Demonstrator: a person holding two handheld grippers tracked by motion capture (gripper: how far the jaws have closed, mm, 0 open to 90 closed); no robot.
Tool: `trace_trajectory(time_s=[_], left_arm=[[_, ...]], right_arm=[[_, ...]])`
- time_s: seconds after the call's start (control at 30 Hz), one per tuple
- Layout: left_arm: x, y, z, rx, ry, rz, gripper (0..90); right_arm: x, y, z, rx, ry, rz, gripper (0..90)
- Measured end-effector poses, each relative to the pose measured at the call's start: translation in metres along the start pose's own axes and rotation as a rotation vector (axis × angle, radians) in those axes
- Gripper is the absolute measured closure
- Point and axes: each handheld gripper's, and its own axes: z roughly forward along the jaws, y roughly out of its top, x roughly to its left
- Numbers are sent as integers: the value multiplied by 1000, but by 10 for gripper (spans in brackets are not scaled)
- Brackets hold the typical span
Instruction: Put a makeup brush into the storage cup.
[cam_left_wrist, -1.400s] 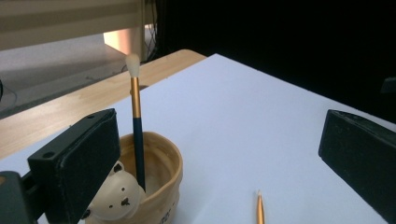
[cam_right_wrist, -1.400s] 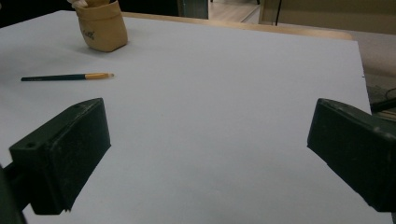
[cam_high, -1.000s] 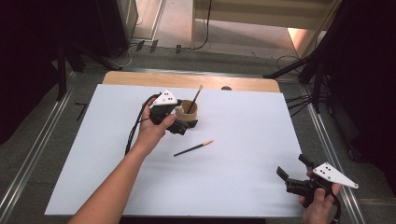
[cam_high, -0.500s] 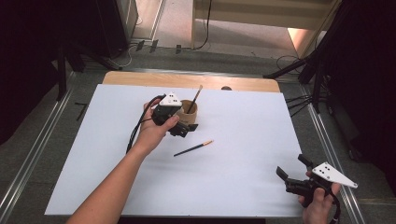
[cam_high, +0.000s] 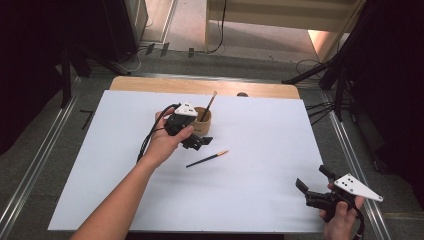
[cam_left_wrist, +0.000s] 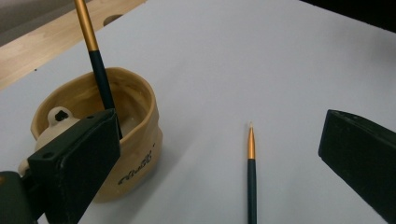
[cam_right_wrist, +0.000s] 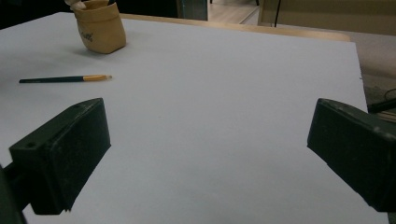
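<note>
Left gripper (cam_high: 199, 143), jaws wide and empty beside the pot (cam_high: 203, 121), hovers nearest the loose brush (cam_left_wrist: 251, 175), whose length runs straight ahead between them.

White sheet (cam_high: 260, 150) on wooden table (cam_high: 150, 85); dark stands (cam_high: 345, 75).

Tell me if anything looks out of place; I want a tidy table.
One brush lies loose on the white sheet beside the cup, while another brush stands in it. Left gripper hovers open over it.
</note>
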Motion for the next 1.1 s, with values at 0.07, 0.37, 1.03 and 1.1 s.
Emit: trace_trajectory(time_s=[0.07,0.37,1.03,1.1], left_arm=[[0,0,1,14,-5,1,0],[-7,1,12,120,-5,45,0],[-22,4,38,317,-29,83,0],[-23,4,40,342,-30,94,0]], right_arm=[[0,0,0,1,0,-2,0],[1,0,1,4,3,2,0],[0,0,1,2,1,-6,0],[0,0,1,2,0,-5,0]])
